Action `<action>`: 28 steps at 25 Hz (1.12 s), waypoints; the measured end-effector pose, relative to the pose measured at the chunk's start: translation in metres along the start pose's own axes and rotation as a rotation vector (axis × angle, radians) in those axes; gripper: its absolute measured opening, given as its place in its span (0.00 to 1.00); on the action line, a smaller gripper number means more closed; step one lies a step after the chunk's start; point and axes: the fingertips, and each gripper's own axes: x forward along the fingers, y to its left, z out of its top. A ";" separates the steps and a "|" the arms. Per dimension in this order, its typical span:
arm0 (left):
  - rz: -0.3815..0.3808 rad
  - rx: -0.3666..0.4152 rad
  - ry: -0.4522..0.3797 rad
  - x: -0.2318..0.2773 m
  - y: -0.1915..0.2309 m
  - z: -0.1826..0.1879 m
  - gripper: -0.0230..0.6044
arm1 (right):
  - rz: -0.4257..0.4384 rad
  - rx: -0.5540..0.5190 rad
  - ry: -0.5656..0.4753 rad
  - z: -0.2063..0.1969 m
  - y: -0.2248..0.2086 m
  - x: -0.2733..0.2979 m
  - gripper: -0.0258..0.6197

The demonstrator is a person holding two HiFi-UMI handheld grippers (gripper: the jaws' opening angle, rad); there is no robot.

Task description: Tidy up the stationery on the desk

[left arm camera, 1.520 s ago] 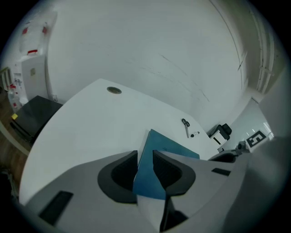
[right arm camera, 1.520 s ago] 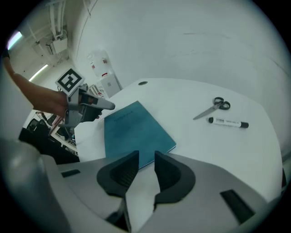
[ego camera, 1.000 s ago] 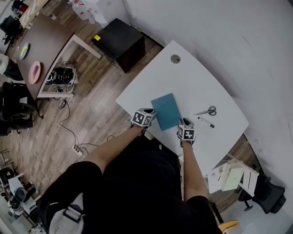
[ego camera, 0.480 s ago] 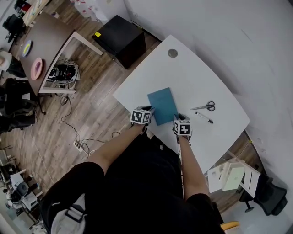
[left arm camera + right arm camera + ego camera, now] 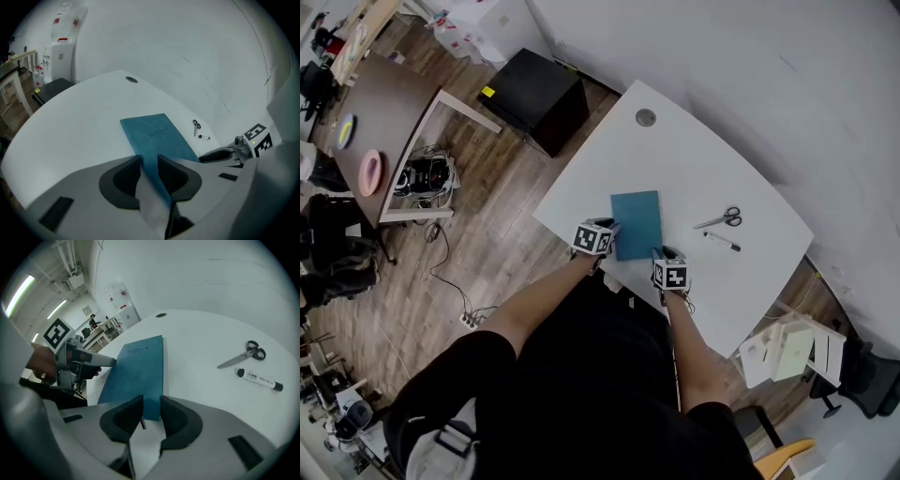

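Observation:
A teal notebook (image 5: 637, 223) lies flat near the front edge of the white desk (image 5: 694, 169). My left gripper (image 5: 606, 229) is shut on its near left corner, and the cover runs into the narrow gap between the jaws in the left gripper view (image 5: 149, 161). At the near right corner my right gripper (image 5: 662, 255) is shut on the notebook's edge (image 5: 151, 401), where a red ribbon end peeks out. Grey scissors (image 5: 721, 220) and a white marker (image 5: 722, 242) lie to the right of the notebook (image 5: 138, 371), apart from both grippers.
A round cable grommet (image 5: 646, 117) sits at the desk's far end. A black cabinet (image 5: 532, 97) stands on the wood floor to the left of the desk. White boxes (image 5: 787, 349) sit off the desk's right corner. A white wall runs behind the desk.
The notebook has turned a little, so it lies straighter toward the desk's far end. Both grippers stayed at its near corners and shifted with it. Scissors and marker have not moved.

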 end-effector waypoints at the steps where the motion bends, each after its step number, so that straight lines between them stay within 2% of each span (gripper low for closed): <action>1: -0.008 0.012 0.005 0.001 0.003 0.005 0.21 | -0.005 0.012 0.000 0.000 0.004 0.001 0.21; 11: -0.131 0.199 0.048 0.014 0.032 0.059 0.27 | -0.017 0.236 -0.038 0.015 0.053 0.031 0.22; 14: -0.139 0.219 0.060 0.016 0.046 0.078 0.27 | -0.041 0.278 -0.066 0.033 0.063 0.040 0.21; 19: -0.128 0.236 0.050 0.014 0.072 0.100 0.27 | -0.048 0.217 -0.068 0.059 0.080 0.060 0.22; 23: -0.138 0.199 0.020 0.007 0.096 0.118 0.32 | -0.002 0.170 -0.043 0.079 0.101 0.079 0.23; 28: -0.146 0.238 0.064 0.002 0.112 0.124 0.33 | -0.004 0.155 -0.033 0.092 0.112 0.087 0.23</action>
